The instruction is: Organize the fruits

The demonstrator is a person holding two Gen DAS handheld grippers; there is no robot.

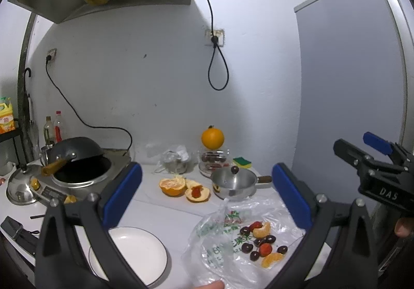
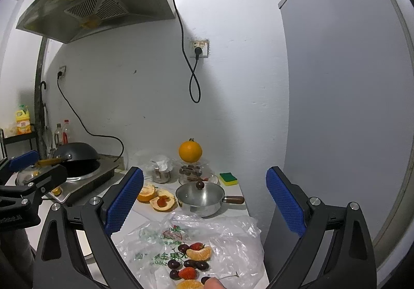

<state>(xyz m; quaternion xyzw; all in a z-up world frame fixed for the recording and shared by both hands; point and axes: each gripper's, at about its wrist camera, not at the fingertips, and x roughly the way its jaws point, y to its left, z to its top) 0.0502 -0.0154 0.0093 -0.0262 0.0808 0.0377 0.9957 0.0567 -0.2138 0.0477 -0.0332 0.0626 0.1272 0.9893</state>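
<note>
A clear plastic bag (image 1: 222, 240) (image 2: 155, 245) lies flat on the white counter with mixed fruit on it: orange segments (image 1: 261, 231) (image 2: 198, 254), strawberries (image 1: 265, 249) (image 2: 187, 273) and several dark cherries (image 1: 247, 247) (image 2: 189, 263). An empty white plate (image 1: 139, 255) sits left of the bag. My left gripper (image 1: 207, 193) is open and empty, above the plate and bag. My right gripper (image 2: 204, 201) is open and empty above the bag; it also shows in the left wrist view (image 1: 362, 152).
A small steel saucepan (image 1: 234, 183) (image 2: 200, 198) stands behind the bag, beside peeled orange halves (image 1: 183, 187) (image 2: 156, 197). A whole orange (image 1: 212, 137) (image 2: 190, 151) tops glass dishes. A sponge (image 1: 242, 162), stove with wok (image 1: 77, 162) and a wall at right.
</note>
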